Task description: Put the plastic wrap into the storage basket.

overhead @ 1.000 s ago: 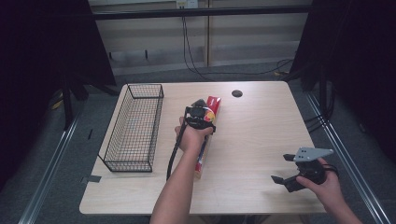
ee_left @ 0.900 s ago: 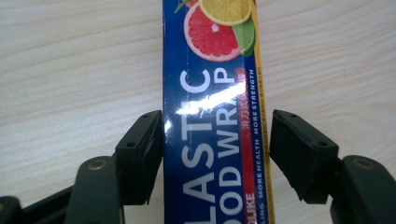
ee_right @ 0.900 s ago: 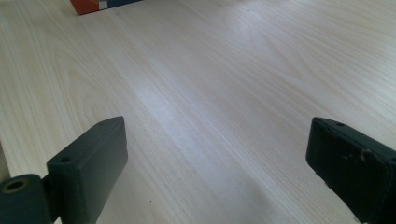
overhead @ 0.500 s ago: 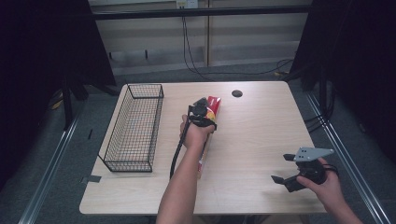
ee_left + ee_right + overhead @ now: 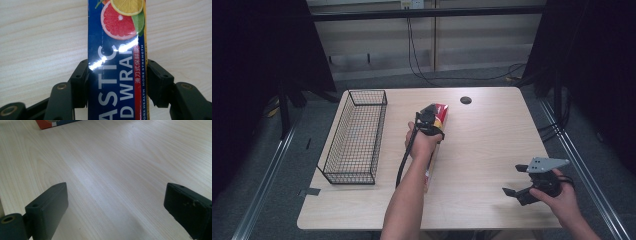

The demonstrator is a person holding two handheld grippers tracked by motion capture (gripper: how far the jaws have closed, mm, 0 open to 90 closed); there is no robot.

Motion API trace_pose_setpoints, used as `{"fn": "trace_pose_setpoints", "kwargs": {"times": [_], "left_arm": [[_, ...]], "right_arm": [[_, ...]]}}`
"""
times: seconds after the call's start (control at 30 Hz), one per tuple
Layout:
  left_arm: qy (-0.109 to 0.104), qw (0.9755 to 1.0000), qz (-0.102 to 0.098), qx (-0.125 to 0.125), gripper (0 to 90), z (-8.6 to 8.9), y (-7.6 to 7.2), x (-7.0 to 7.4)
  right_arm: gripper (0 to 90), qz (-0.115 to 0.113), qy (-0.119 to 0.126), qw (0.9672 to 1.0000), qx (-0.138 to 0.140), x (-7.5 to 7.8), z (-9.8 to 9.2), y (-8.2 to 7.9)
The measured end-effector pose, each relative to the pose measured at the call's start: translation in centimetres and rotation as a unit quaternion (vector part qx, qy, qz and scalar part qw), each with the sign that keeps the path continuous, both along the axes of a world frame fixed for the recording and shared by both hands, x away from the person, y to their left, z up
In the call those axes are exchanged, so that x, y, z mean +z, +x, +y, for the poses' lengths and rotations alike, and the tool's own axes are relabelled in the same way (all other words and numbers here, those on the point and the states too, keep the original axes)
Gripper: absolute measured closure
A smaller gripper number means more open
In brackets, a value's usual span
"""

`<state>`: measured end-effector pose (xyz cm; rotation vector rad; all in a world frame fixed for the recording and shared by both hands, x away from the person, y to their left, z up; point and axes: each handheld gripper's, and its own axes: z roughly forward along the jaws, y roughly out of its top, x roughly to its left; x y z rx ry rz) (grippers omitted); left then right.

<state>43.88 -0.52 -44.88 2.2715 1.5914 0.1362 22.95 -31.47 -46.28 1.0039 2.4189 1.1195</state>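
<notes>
Left gripper (image 5: pixel 117 82) has just been closing, pads now pressing the wrap box (image 5: pixel 117 60) at table (image 5: pixel 492 130) centre; right gripper (image 5: pixel 524 187) idle, jaws wide, at 4 o'clock; grasp done, lift and transfer to basket (image 5: pixel 354 135) at 9 o'clock likely remain.

One plastic wrap box (image 5: pixel 438 125), one black wire basket (image 5: pixel 354 136), two handheld grippers, left (image 5: pixel 428 120) and right (image 5: pixel 524 189), one wooden table (image 5: pixel 492 135), one small dark hole (image 5: pixel 466 100)
</notes>
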Motion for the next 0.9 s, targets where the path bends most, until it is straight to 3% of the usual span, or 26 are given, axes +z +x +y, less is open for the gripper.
{"fn": "trace_pose_setpoints", "kwargs": {"times": [0.13,0.33,0.57,0.9], "left_arm": [[-0.004,0.9999,0.015,0.000,44.4,-0.1,-0.2,0.7],[-0.014,0.9997,0.019,0.001,44.5,0.2,-0.4,2.5],[-0.017,0.9998,0.014,-0.002,44.3,0.8,-0.8,4.6],[-0.014,0.9998,0.012,0.009,44.3,2.5,-0.9,6.4]], "right_arm": [[5.6,0.000,-0.001,1.0000,-0.001,0.0,-0.1,0.0],[5.6,0.000,0.003,1.0000,-0.002,0.1,0.0,-0.1],[5.6,-0.002,0.004,1.0000,0.000,0.2,-0.1,-0.1],[5.6,-0.004,0.003,1.0000,0.000,0.2,0.1,0.0]]}}
